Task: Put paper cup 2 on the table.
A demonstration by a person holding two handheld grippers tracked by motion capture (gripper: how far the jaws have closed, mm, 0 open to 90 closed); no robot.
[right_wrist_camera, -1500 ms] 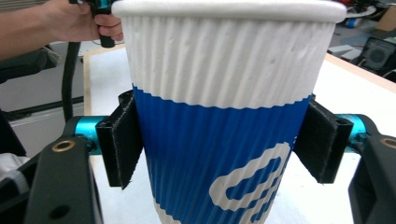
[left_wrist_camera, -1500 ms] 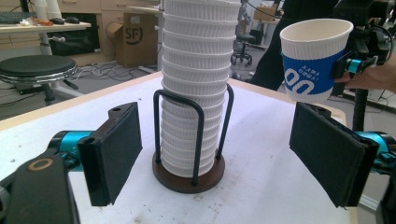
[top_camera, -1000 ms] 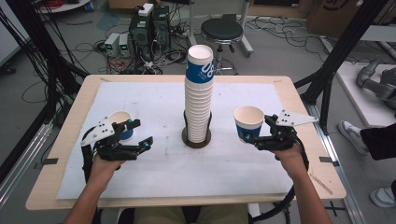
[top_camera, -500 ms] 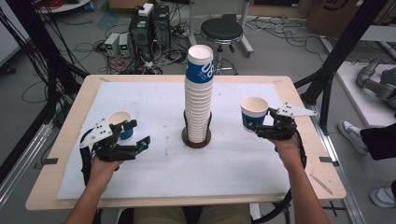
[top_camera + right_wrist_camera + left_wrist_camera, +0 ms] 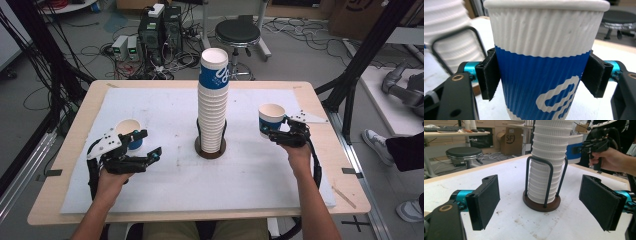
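A tall stack of white ribbed paper cups [image 5: 213,100], its top cup blue-banded, stands in a black wire holder on a round brown base [image 5: 210,148] at the table's middle. My right gripper [image 5: 273,131] is shut on a blue-and-white paper cup [image 5: 271,119], held upright to the right of the stack. In the right gripper view both pads [image 5: 489,75] press on the cup's [image 5: 541,62] sides. My left gripper [image 5: 146,145] rests open left of the stack, jaws wide with nothing between them, facing the stack [image 5: 549,165]. Another cup [image 5: 128,131] stands just beyond its far jaw.
A white mat [image 5: 170,190] covers the wooden table [image 5: 345,200]. Behind the far edge are a black stool [image 5: 237,34] and computer boxes [image 5: 160,27] with cables on the floor. Black frame posts [image 5: 367,55] rise at both sides. A person's shoe [image 5: 374,142] is at the right.
My right gripper has carried the blue-and-white cup a little to the right and farther from me. The left gripper and the stack have stayed put.
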